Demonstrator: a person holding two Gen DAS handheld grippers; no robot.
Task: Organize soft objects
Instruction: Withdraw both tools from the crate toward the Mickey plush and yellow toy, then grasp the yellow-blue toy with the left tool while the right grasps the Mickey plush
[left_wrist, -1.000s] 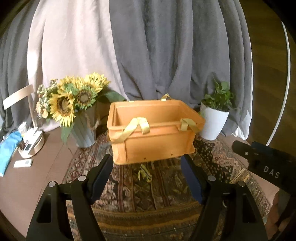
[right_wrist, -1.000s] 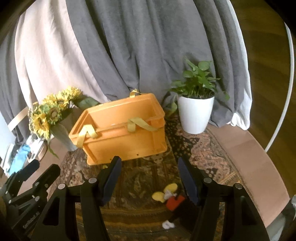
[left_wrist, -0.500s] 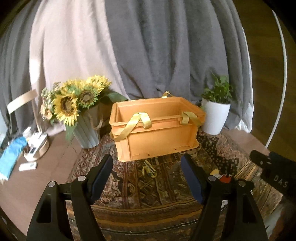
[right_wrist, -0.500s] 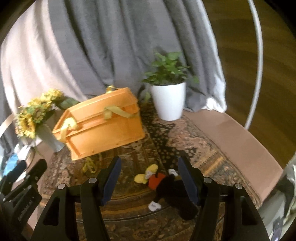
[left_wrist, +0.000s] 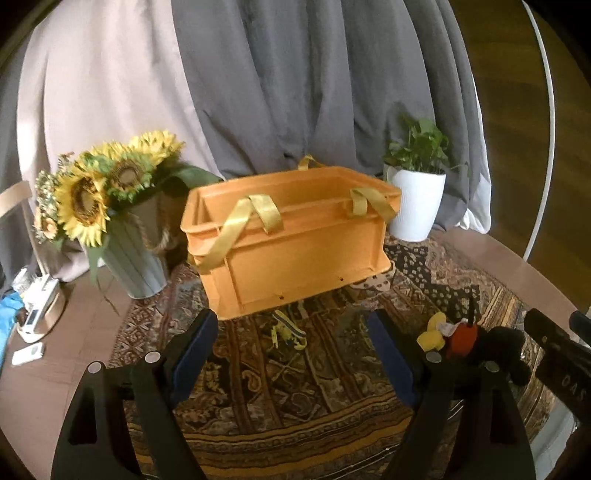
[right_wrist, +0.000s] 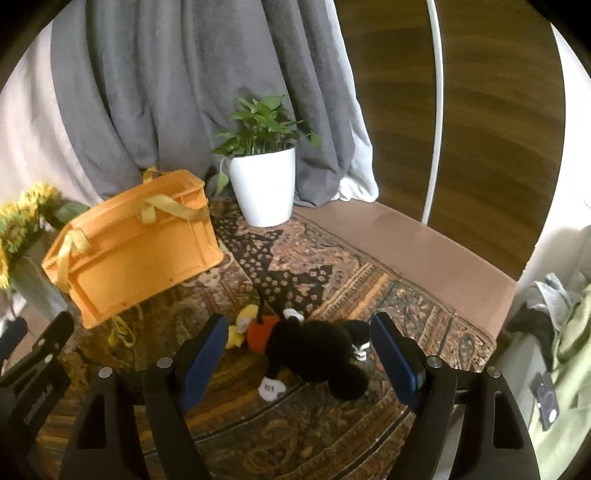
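A black plush toy (right_wrist: 314, 343) with red shorts and yellow shoes lies on the patterned rug. It sits between the open fingers of my right gripper (right_wrist: 299, 350), a little ahead of them. It also shows in the left wrist view (left_wrist: 476, 343), right of my open, empty left gripper (left_wrist: 291, 347). An orange crate (left_wrist: 291, 240) with yellow ribbon handles stands on the rug ahead of the left gripper, and it shows at the left in the right wrist view (right_wrist: 133, 247). A small yellow ribbon piece (left_wrist: 288, 332) lies before the crate.
A vase of sunflowers (left_wrist: 110, 206) stands left of the crate. A white potted plant (right_wrist: 264, 170) stands right of it. Grey curtains hang behind. Small devices (left_wrist: 33, 314) lie at the far left. Clothes (right_wrist: 561, 332) lie at the far right.
The right gripper has swung right and closed in on the plush toy, which now lies between its fingers. The left gripper has pulled back a little, and the toy has come into its view.
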